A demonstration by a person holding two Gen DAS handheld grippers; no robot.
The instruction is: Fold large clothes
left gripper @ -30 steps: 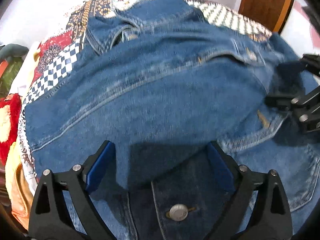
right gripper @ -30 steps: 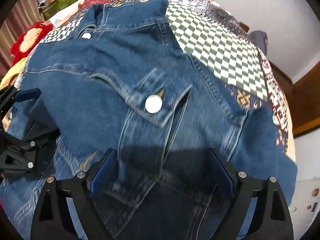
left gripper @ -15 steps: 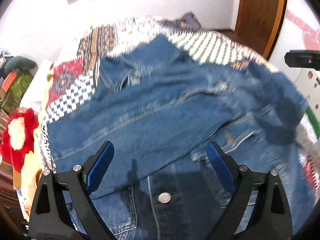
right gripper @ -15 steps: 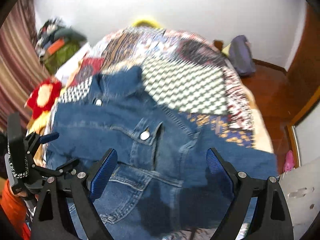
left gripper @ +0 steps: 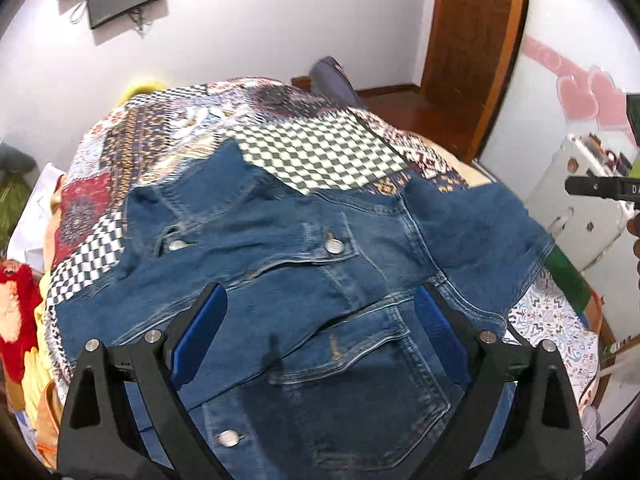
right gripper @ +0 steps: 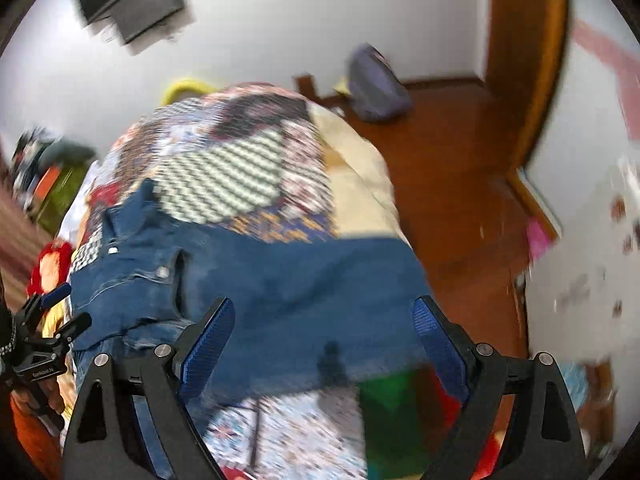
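Denim jacket (left gripper: 312,280) lies spread on the bed, over the patchwork quilt (left gripper: 312,148), collar toward the far wall, one front panel folded across the chest, metal buttons showing. One sleeve (right gripper: 320,280) reaches to the bed's right edge.

My left tongs (left gripper: 320,332) hang above the jacket's lower front, blue pads wide apart, nothing between them, not touching cloth. My right tongs (right gripper: 324,340) hover over the sleeve near the bed's edge, also wide and empty; that view is blurred. The left tongs show at the left edge of the right view. Red plush toy (left gripper: 16,312) sits beside the bed. Wooden door (left gripper: 476,40) behind.
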